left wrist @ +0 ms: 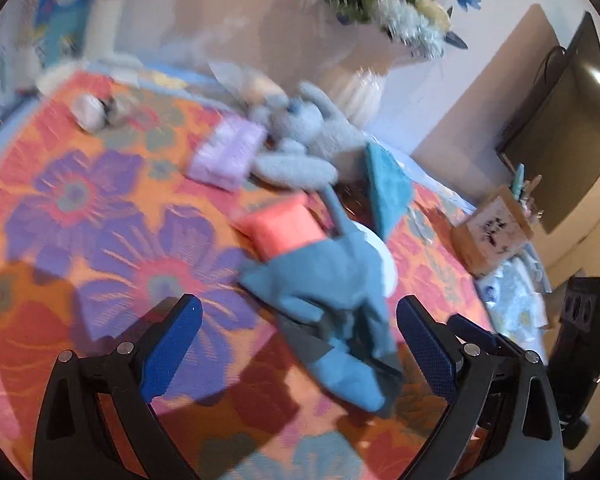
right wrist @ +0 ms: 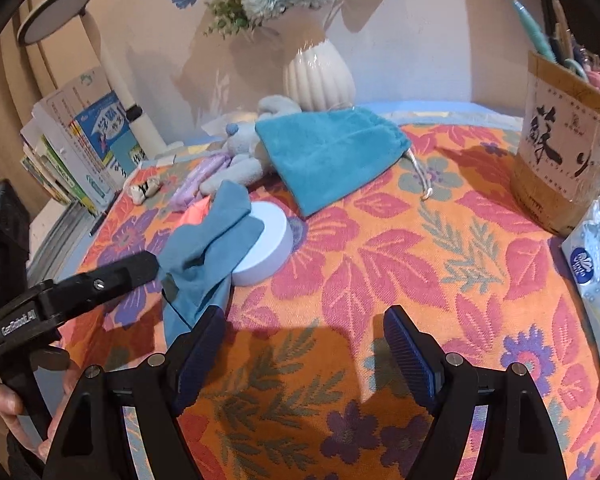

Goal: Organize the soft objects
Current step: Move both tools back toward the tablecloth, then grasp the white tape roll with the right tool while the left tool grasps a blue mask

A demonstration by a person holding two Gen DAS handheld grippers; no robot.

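A crumpled blue cloth (left wrist: 332,304) lies on the floral tablecloth, partly over a white round box (right wrist: 265,240); it also shows in the right wrist view (right wrist: 203,256). My left gripper (left wrist: 300,348) is open, its fingers either side of the cloth's near end, not closed on it. A pink folded cloth (left wrist: 283,228), a lilac packet (left wrist: 227,152), a grey plush toy (left wrist: 308,136) and a teal drawstring pouch (right wrist: 324,152) lie behind. My right gripper (right wrist: 304,356) is open and empty above bare tablecloth, right of the blue cloth.
A white vase of flowers (right wrist: 316,76) stands at the back. A cardboard pen holder (right wrist: 564,152) and a tissue pack (right wrist: 596,280) stand at the right. Books (right wrist: 79,148) lean at the left edge. A small white-grey object (left wrist: 89,112) lies far left.
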